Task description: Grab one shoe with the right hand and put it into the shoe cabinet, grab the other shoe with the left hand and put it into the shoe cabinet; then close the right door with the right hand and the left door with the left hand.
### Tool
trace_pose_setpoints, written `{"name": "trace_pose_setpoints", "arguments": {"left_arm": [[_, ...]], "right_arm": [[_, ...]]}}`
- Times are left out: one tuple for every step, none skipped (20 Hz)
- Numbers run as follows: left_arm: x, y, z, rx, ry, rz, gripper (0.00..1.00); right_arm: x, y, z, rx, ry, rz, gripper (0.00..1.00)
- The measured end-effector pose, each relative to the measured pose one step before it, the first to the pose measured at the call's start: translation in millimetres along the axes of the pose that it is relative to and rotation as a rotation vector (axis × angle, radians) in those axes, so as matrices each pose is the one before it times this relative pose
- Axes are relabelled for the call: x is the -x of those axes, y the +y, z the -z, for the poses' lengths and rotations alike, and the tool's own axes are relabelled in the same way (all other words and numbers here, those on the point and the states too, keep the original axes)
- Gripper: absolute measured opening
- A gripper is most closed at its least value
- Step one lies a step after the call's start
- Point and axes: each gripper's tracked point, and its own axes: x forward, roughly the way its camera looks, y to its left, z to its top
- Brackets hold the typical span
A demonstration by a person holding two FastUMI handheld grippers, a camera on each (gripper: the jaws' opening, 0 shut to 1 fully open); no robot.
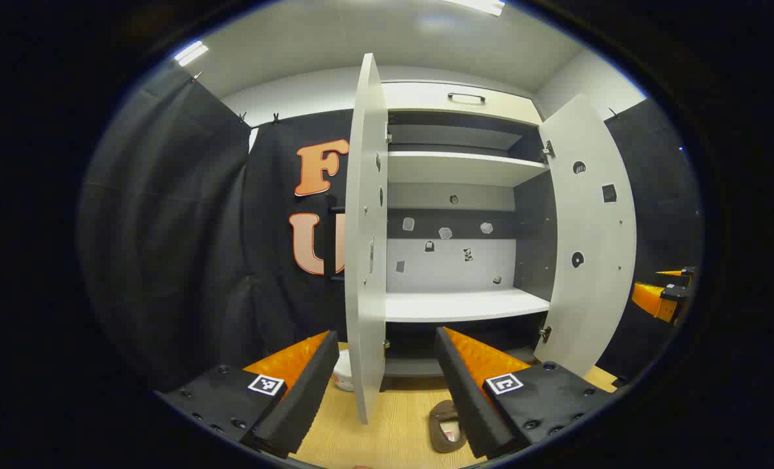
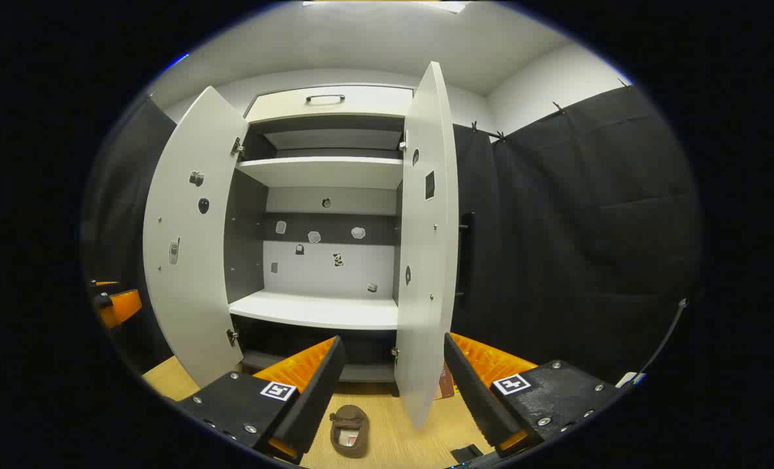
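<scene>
On the wooden floor before the open cabinet lies a brown shoe; both claws, left and right, gape empty.

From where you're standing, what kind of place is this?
Probably a staged recording booth rather than a home: black cloth wall on both sides, a white shoe cabinet with both doors open and its middle shelves bare, and a brown shoe on the wooden floor.
</scene>
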Motion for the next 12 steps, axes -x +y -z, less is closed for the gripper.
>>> {"name": "trace_pose_setpoints", "arguments": {"left_arm": [[-0.61,-0.85,-0.45,0.00083,0.00137,-0.00104,0.96],[-0.63,-1.79,-0.67,0.00106,0.00174,0.00315,0.96],[-0.51,-2.92,-0.86,0.00067,0.00104,0.00440,0.99],[-1.91,-1.72,0.16,-0.00052,0.00029,0.00462,0.96],[-1.55,-2.36,-0.43,-0.00211,-0.00062,0.00503,0.96],[-0.17,-2.00,-0.75,-0.00271,-0.00068,0.00433,0.96],[-0.89,-1.76,-0.41,-0.00063,-0.00173,0.00252,0.96],[-0.83,0.14,-0.91,-0.00002,-0.00307,0.00126,0.96],[-0.79,-0.55,-1.22,-0.00302,-0.00488,0.00087,0.96],[0.14,-0.66,-0.18,-0.00200,-0.00111,0.00055,0.96],[-1.36,0.18,0.81,0.00021,0.00123,-0.00014,0.99],[-1.14,-1.06,0.63,0.00110,0.00226,0.00261,0.96]], "right_arm": [[-0.94,0.71,-1.79,-0.00401,-0.00108,-0.00085,0.94],[-1.85,1.54,-0.44,-0.00128,-0.00188,-0.00212,0.94],[-0.67,1.89,0.11,0.00265,0.00014,-0.00233,0.94],[0.14,1.69,0.13,0.00456,0.00065,-0.00242,0.94],[0.28,0.54,0.79,0.00436,0.00050,-0.00337,0.94],[0.28,0.83,-0.49,0.00297,0.00019,-0.00315,0.94],[-1.19,3.25,0.38,0.00404,0.00021,-0.00308,0.94],[-0.56,1.14,0.75,0.00562,0.00002,-0.00155,0.94],[0.12,-0.10,0.87,0.00534,0.00234,0.00213,0.94],[0.24,-0.73,0.39,0.00367,0.00094,0.00273,0.94],[-2.33,0.82,0.76,0.00178,0.00056,-0.00007,0.94],[-0.17,1.85,0.98,0.00029,0.00302,-0.00070,0.94]]}}
